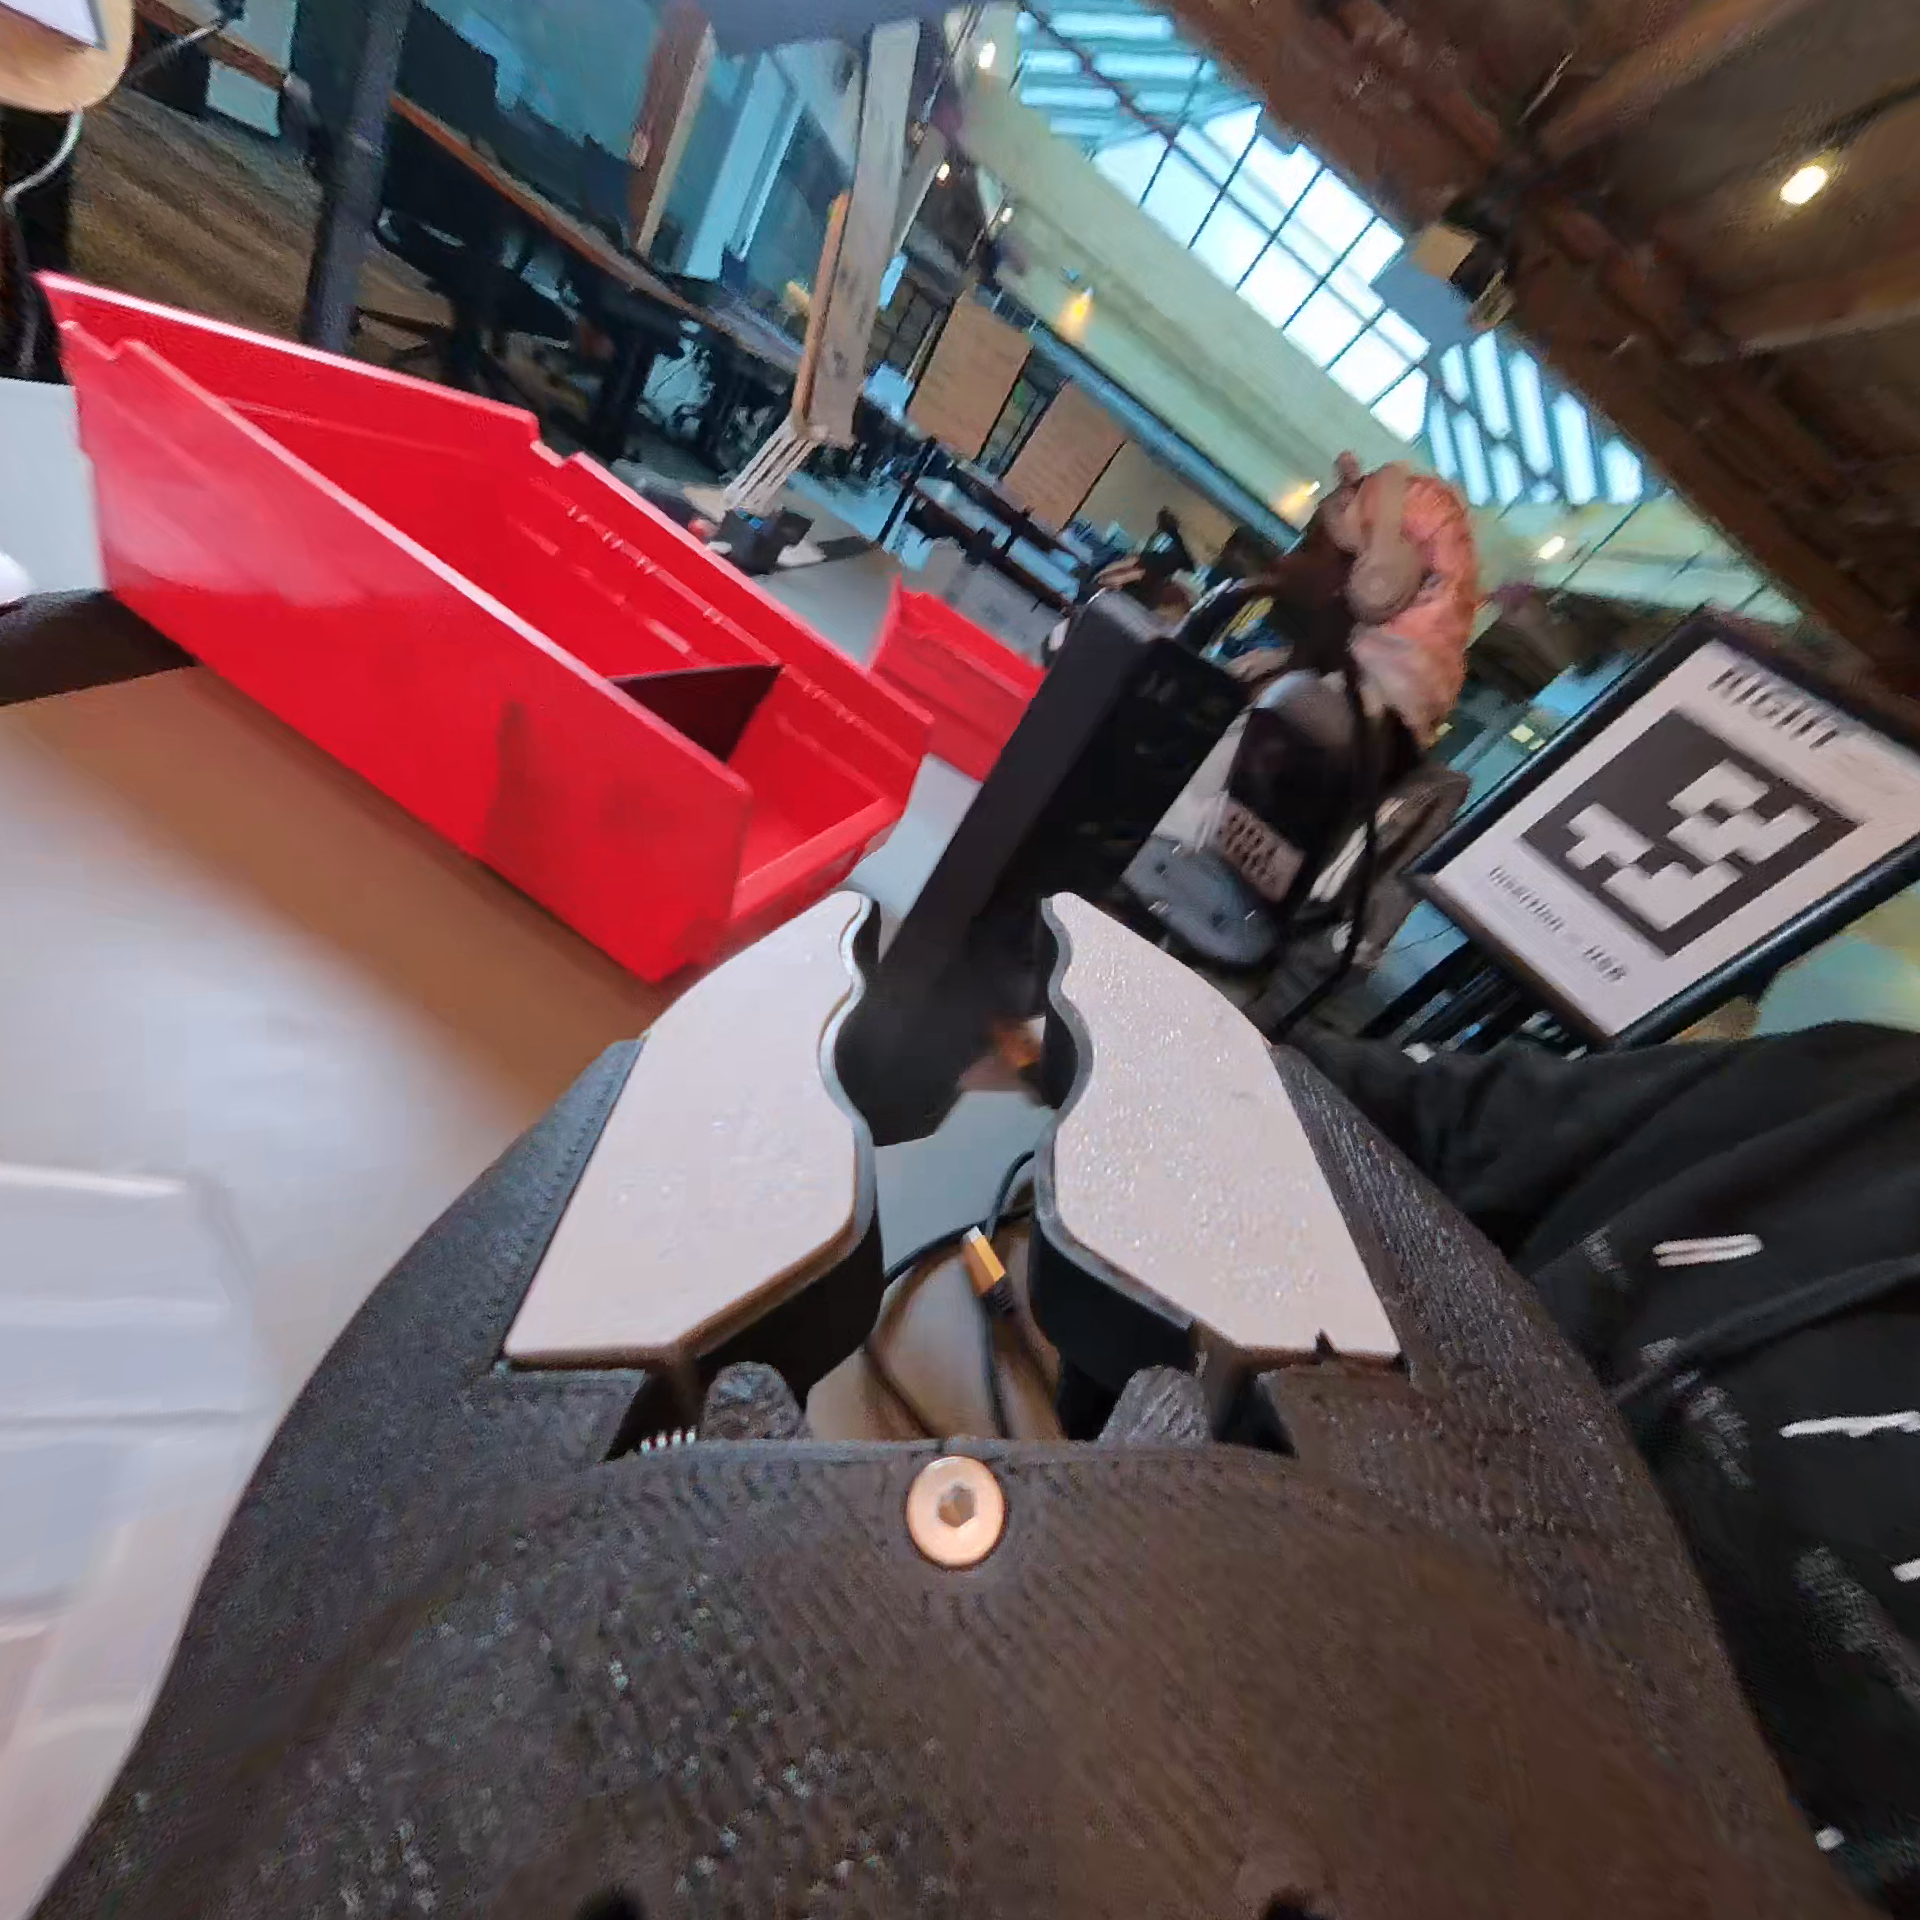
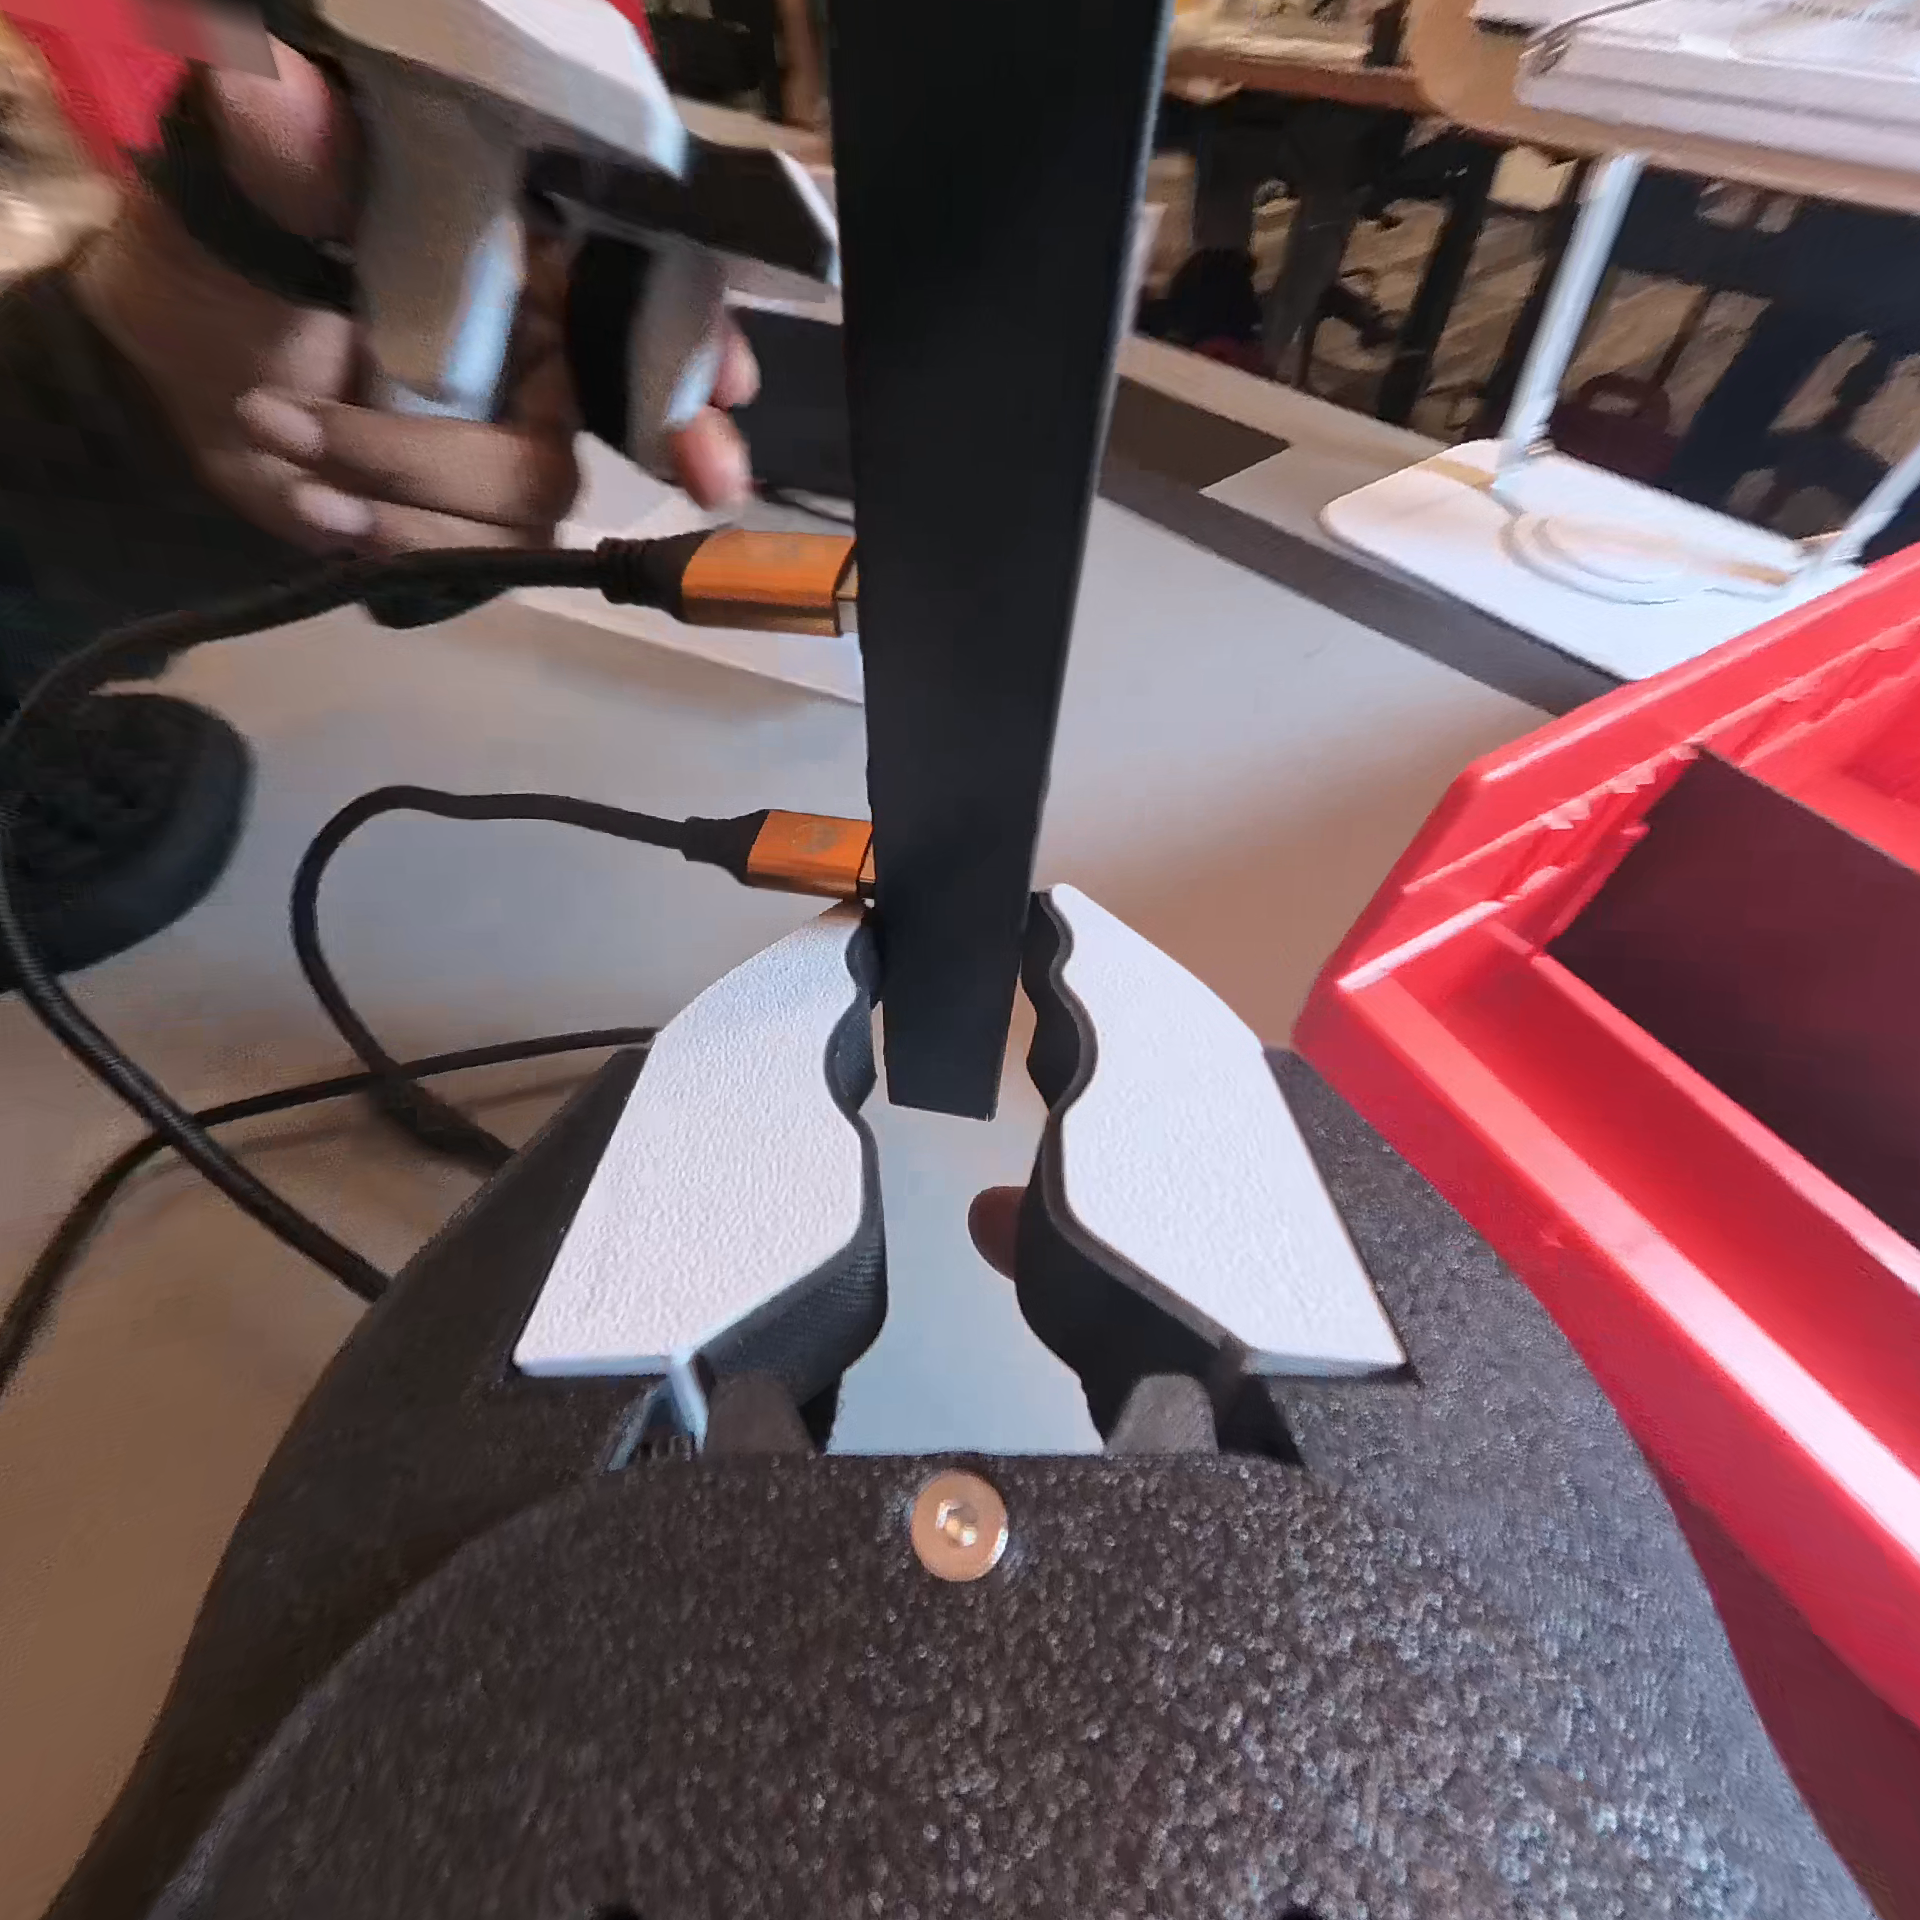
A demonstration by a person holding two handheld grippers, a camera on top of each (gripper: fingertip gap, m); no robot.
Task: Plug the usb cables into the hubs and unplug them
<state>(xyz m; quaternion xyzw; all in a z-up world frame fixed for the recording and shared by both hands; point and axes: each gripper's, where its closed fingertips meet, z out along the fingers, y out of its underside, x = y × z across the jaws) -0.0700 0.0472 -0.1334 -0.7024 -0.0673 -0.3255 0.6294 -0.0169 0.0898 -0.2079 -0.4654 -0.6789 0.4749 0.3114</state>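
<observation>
My right gripper (image 2: 951,904) is shut on the lower end of a long black hub (image 2: 987,416) and holds it upright above the table. Two orange USB plugs sit in the hub's left side, an upper one (image 2: 764,582) and a lower one (image 2: 816,852), each on a black braided cable. My left gripper (image 2: 582,208), held by a hand, is close to the hub's left, above the upper plug. In the left wrist view my left gripper (image 1: 956,914) has its jaws apart, and the hub (image 1: 1049,790) shows in the gap. An orange plug (image 1: 982,1262) shows below.
A red bin (image 2: 1662,987) stands right of the hub and also shows in the left wrist view (image 1: 416,644). A smaller red bin (image 1: 956,675) lies behind it. A white stand (image 2: 1558,520) is at the back right. Cables loop over the table at the left (image 2: 312,935). My right fingertips sit around 11 cm from my left ones.
</observation>
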